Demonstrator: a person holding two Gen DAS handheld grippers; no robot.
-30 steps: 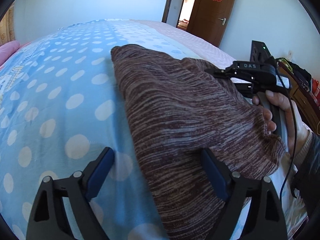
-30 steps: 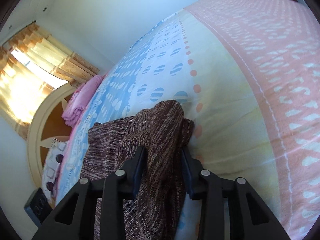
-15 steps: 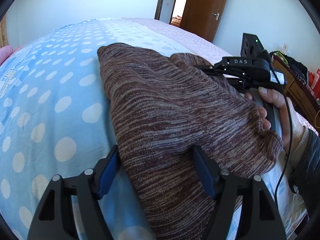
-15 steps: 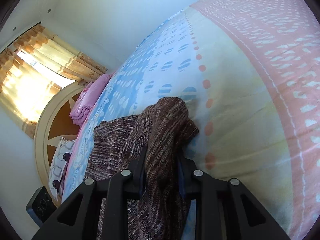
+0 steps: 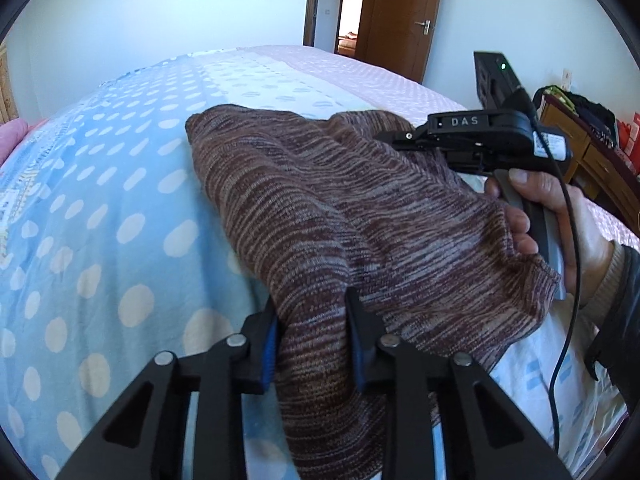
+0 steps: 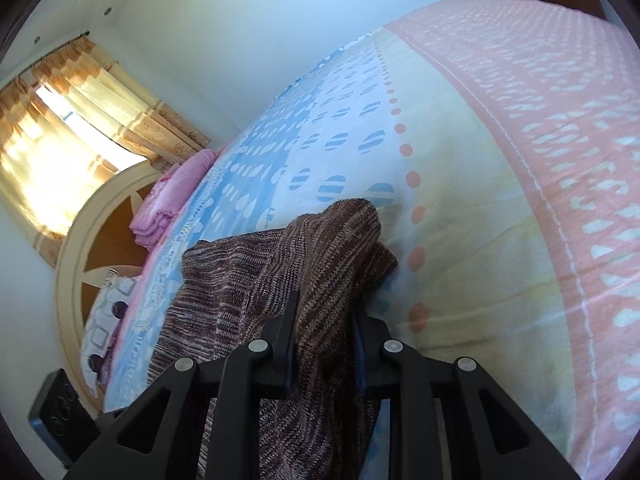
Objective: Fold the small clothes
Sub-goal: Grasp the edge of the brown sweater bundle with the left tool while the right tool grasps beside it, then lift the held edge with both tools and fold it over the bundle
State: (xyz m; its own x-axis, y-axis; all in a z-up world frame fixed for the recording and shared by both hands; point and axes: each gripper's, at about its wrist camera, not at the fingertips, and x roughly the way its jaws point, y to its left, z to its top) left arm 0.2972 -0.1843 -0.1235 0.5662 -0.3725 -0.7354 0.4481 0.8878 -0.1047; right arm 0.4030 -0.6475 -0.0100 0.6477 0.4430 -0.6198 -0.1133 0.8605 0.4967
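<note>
Two claws, left (image 5: 312,334) and right (image 6: 324,344), are closing, each pinching the brown striped knitted garment (image 5: 340,208) over the polka-dot bed (image 5: 104,216).

Sweater (image 5: 360,216): coarse marled knit, matt. Bedsheet (image 5: 100,220): soft printed cloth, faintly napped. Grippers (image 5: 316,340) (image 6: 326,340): matt black plastic, bright metal pins, blue ribbed pads (image 5: 270,354). Door (image 5: 400,12): smooth brown wood, metal handle.
</note>
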